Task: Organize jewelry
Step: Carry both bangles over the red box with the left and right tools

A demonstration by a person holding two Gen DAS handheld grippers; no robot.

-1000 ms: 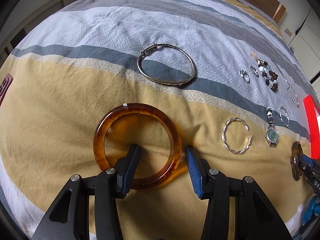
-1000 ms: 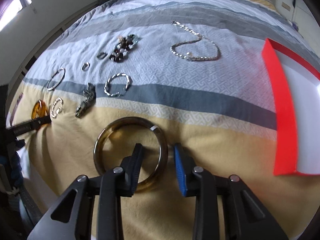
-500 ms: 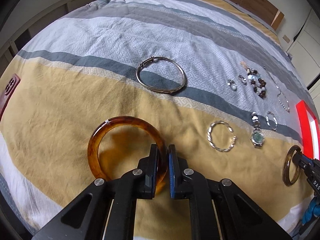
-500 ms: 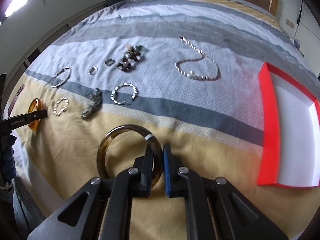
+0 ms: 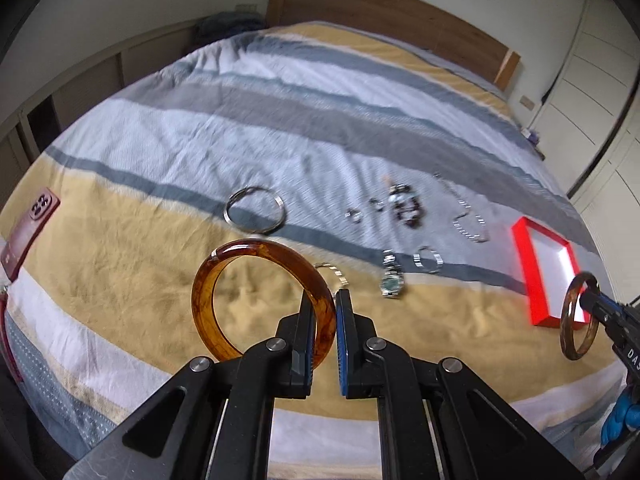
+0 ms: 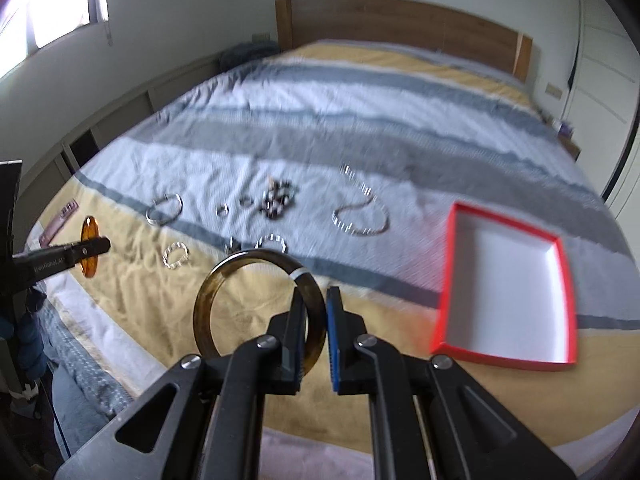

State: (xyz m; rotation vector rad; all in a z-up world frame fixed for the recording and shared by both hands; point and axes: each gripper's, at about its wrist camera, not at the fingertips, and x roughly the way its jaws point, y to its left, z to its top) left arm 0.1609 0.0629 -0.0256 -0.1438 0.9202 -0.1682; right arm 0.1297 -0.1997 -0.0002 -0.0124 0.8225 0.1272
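My left gripper [image 5: 323,304] is shut on an amber bangle [image 5: 240,252] and holds it above the bed. My right gripper [image 6: 314,300] is shut on a dark olive-brown bangle [image 6: 224,276], also lifted. Each gripper shows in the other's view: the right one with its bangle [image 5: 576,320] at the right edge, the left one with the amber bangle [image 6: 89,252] at the left. A red tray with a white inside [image 6: 448,276] lies on the bed to the right and is empty; it also shows in the left wrist view [image 5: 524,264].
On the striped bedspread lie a silver bangle [image 5: 256,210], a twisted silver bracelet [image 6: 175,256], a watch [image 5: 392,276], a link bracelet [image 5: 428,260], small rings [image 6: 222,210], a beaded bracelet [image 6: 278,200] and a chain necklace [image 6: 360,212]. A dark red case [image 5: 30,232] lies at the left. A wooden headboard stands behind.
Both grippers closed on their bangles a second ago and have since lifted them off the bedspread, tilting the views up toward the headboard.
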